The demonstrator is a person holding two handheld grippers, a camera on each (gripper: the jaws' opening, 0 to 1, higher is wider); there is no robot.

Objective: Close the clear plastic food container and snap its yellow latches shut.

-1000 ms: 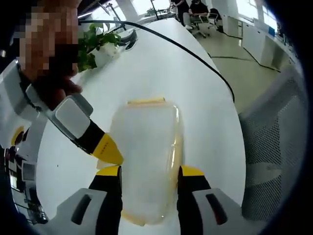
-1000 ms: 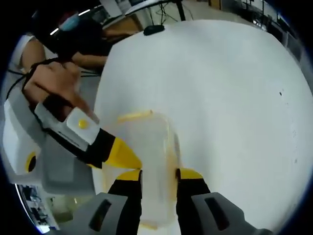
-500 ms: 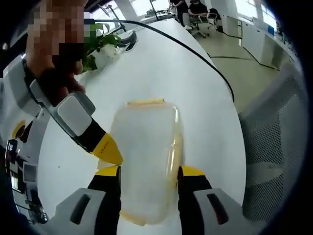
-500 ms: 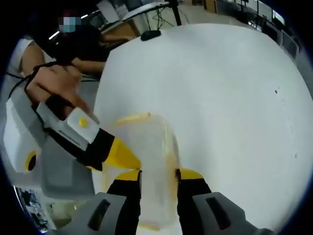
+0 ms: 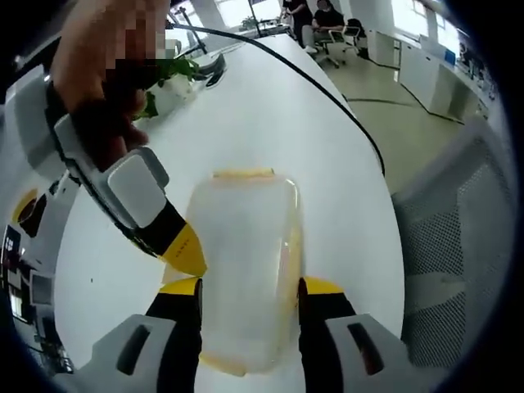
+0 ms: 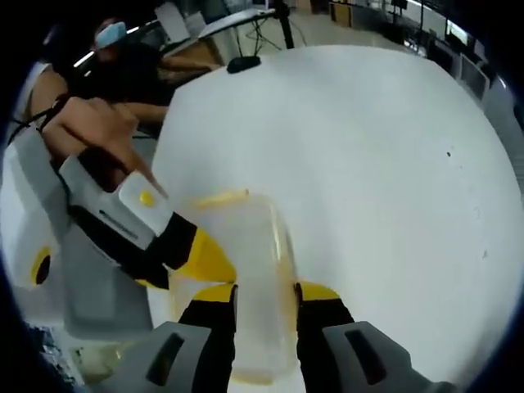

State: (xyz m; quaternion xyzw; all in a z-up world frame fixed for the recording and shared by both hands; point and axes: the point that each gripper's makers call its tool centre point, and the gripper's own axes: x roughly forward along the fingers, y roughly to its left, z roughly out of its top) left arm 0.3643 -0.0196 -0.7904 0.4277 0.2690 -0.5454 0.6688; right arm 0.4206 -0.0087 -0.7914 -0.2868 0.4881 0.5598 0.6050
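i've got both tongs straddling the clear container (image 5: 244, 270), which lies on the white tabletop (image 5: 327, 139), lid down. my left tongs (image 5: 248, 285) stand apart with a jaw along each long side, to keep it from sliding. my right tongs (image 6: 258, 288) do the same (they're coming from the other side), jaws apart. the yellow latch (image 5: 243, 173) at the far end i judge not yet pressed.

**Container between both sets of jaws**

The container (image 5: 246, 262) lies on the table (image 5: 270, 115), between the left gripper (image 5: 250, 288) jaws. The right gripper (image 6: 266, 293) straddles it too. In each view the other gripper reaches in from the left, its tip at the container's side. A plant (image 5: 168, 78) stands behind.
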